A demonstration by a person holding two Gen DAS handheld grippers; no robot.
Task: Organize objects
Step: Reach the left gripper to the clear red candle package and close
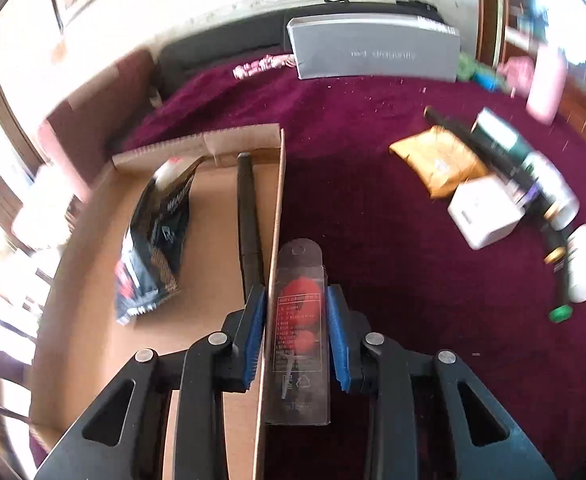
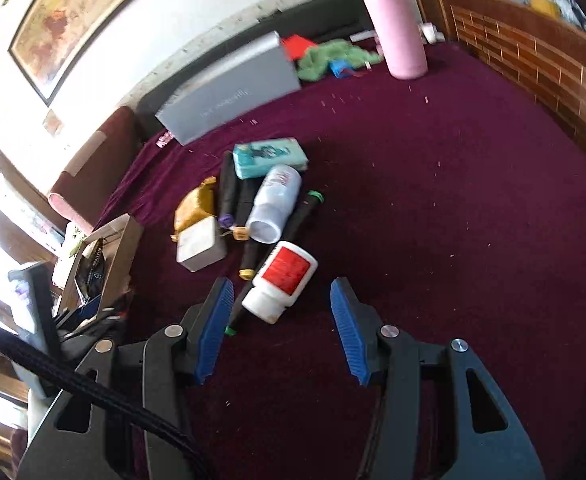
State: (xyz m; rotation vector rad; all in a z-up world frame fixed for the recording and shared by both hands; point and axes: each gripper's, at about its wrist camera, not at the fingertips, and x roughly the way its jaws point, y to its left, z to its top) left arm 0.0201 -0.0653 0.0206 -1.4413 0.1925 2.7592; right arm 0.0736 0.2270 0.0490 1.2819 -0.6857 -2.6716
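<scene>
left gripper (image 1: 297, 332) jaws clenched on clear packet (image 1: 299, 320) beside cardboard box (image 1: 275, 216) wall; right gripper (image 2: 283, 328) jaws released, nearing white bottle (image 2: 279, 282). next: packet into box.

**Two cameras looking down**

Each camera rides on a hand-held gripper and looks forward and down at the purple table (image 1: 373, 168). The left one sits close above the cardboard box (image 1: 105, 240). Both see the grey box (image 2: 233, 92) and the pile.
</scene>
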